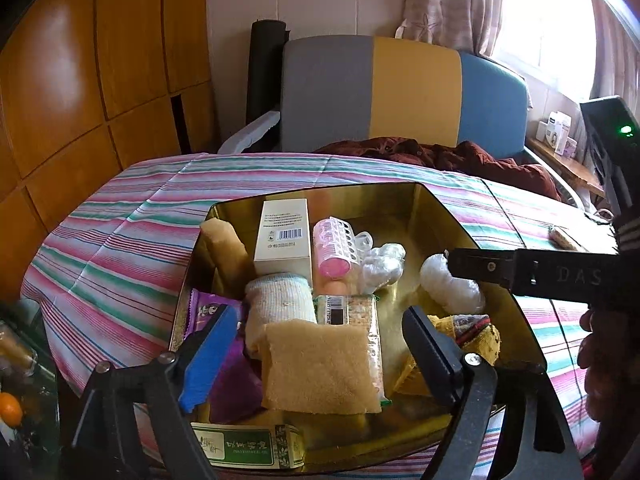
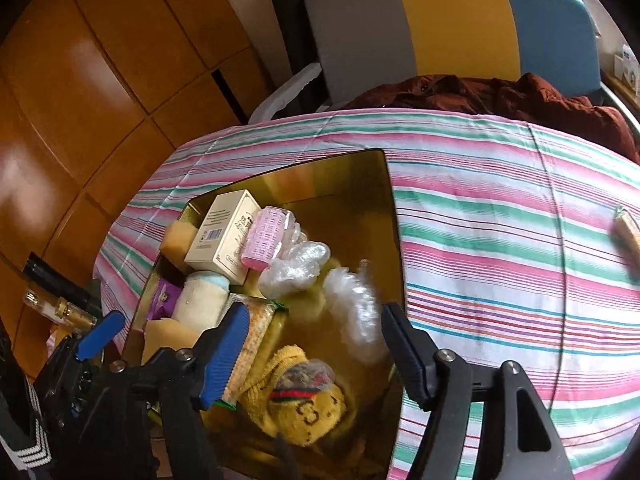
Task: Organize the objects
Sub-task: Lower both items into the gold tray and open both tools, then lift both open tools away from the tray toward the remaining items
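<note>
A gold tin box (image 1: 360, 200) (image 2: 352, 184) sits on the striped tablecloth, full of items: a cream carton (image 1: 284, 236) (image 2: 222, 236), a pink hair roller (image 1: 334, 248) (image 2: 266, 236), clear plastic bundles (image 1: 452, 284) (image 2: 356, 304), a white sock roll (image 1: 280, 300), a tan sponge (image 1: 320, 368), a yellow knit piece (image 2: 304, 396). My left gripper (image 1: 320, 356) is open above the sponge. My right gripper (image 2: 316, 352) is open and empty above the box's right side; its finger (image 1: 480, 266) shows beside a plastic bundle.
A small wrapped item (image 1: 562, 236) (image 2: 628, 232) lies on the cloth at the right. A green packet (image 1: 248, 446) leans at the box's near edge. A dark red garment (image 1: 440, 156) and a tricolour chair back (image 1: 400, 92) stand behind the table. Wood panelling is at left.
</note>
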